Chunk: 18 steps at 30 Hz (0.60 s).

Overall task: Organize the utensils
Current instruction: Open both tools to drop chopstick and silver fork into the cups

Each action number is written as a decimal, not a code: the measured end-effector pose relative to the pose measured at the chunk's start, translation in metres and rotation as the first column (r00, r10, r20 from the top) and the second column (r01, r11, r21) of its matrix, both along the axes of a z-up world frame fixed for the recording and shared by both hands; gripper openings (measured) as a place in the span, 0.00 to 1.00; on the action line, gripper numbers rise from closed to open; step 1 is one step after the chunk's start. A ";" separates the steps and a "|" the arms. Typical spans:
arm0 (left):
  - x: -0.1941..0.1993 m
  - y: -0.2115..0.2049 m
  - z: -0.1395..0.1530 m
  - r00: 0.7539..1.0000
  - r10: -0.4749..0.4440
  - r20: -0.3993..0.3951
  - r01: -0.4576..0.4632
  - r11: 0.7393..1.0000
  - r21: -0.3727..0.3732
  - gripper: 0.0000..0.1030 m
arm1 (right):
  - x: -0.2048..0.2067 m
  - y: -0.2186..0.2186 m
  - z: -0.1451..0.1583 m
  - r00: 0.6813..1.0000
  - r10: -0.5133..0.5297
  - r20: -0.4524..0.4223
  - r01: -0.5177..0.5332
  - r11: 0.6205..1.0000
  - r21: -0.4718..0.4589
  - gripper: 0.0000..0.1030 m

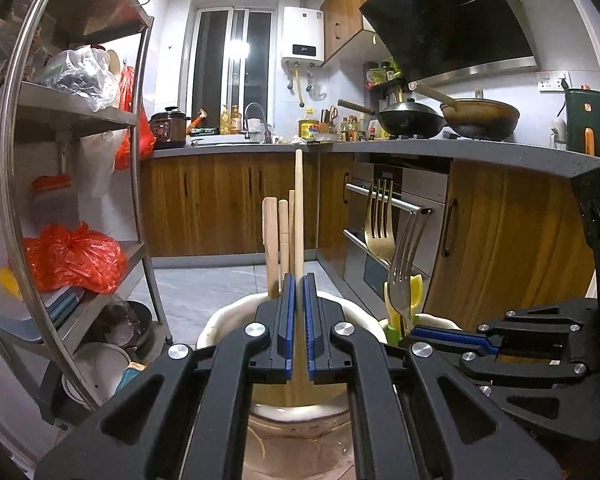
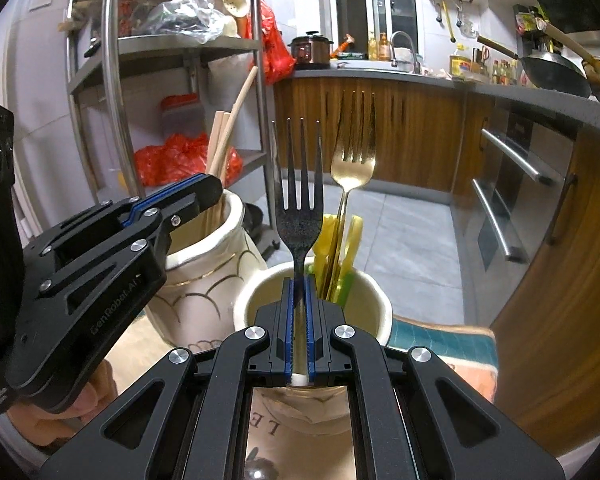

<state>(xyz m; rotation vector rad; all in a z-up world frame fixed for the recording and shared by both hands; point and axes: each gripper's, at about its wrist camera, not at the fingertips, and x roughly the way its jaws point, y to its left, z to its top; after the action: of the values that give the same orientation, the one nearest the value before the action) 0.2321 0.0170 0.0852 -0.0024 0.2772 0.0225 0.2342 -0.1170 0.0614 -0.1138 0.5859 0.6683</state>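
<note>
1. Utensils are sorted into two pots here. In the left wrist view, the left gripper (image 1: pixel 299 312) has its jaws squeezed tight on a long wooden chopstick (image 1: pixel 299 208). The stick stands straight up, right between the blue pads. Its low end goes down inside the cream jar (image 1: pixel 220 320).

2. Taking the cream jar as our marker: three more wooden sticks (image 1: pixel 278 236) stand in it just behind the held one. The gripper sits right over the jar's mouth, so the stick only needs to go straight down.

3. In the same view, the right gripper (image 1: pixel 448 336) lies just to the right of the jar. It comes in sideways by the silver fork (image 1: pixel 404 276).

4. In the right wrist view, the right gripper (image 2: pixel 299 320) has its jaws tight on the dark fork (image 2: pixel 299 200). This looks like the same fork. It stands upright with its prongs on top, and its handle points down into the white cup (image 2: pixel 376 312).

5. The white cup stands just right of the cream jar (image 2: pixel 204 292) and almost touches it. A gold fork (image 2: pixel 352 160) and some yellow and green utensils (image 2: pixel 340 240) stand in the cup already, behind the held fork.

6. The left gripper (image 2: pixel 216 188) is at the jar's mouth, by the wooden sticks (image 2: pixel 224 140).

7. I think each hand is over its own pot. Next, each one likely needs only to let go.
</note>
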 end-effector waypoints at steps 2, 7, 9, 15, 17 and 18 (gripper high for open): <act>0.000 0.001 0.000 1.000 0.003 -0.001 -0.003 1.000 -0.003 0.04 | 0.000 0.001 0.000 1.000 0.002 0.000 -0.002 1.000 -0.002 0.06; 0.000 0.002 0.000 1.000 0.004 -0.001 -0.004 1.000 -0.002 0.04 | 0.001 0.000 -0.001 1.000 -0.004 -0.004 0.004 1.000 0.005 0.06; 0.000 0.001 0.000 1.000 0.005 -0.001 -0.005 1.000 -0.002 0.05 | 0.001 0.000 -0.002 1.000 -0.005 -0.004 0.005 1.000 0.007 0.06; -0.003 -0.003 0.001 1.000 -0.005 0.005 0.005 1.000 0.006 0.27 | 0.001 0.003 -0.004 1.000 0.005 -0.011 -0.005 1.000 0.004 0.09; -0.004 -0.005 0.001 1.000 -0.009 0.009 0.009 1.000 0.009 0.30 | 0.000 0.003 -0.003 1.000 0.007 -0.009 -0.007 1.000 0.005 0.09; -0.004 -0.005 0.001 1.000 -0.011 0.008 0.011 1.000 0.008 0.30 | -0.001 0.002 -0.003 1.000 0.008 -0.009 -0.008 1.000 0.006 0.09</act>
<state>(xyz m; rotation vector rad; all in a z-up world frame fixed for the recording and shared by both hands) 0.2280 0.0118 0.0866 0.0073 0.2690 0.0123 0.2336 -0.1145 0.0588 -0.1078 0.5920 0.6783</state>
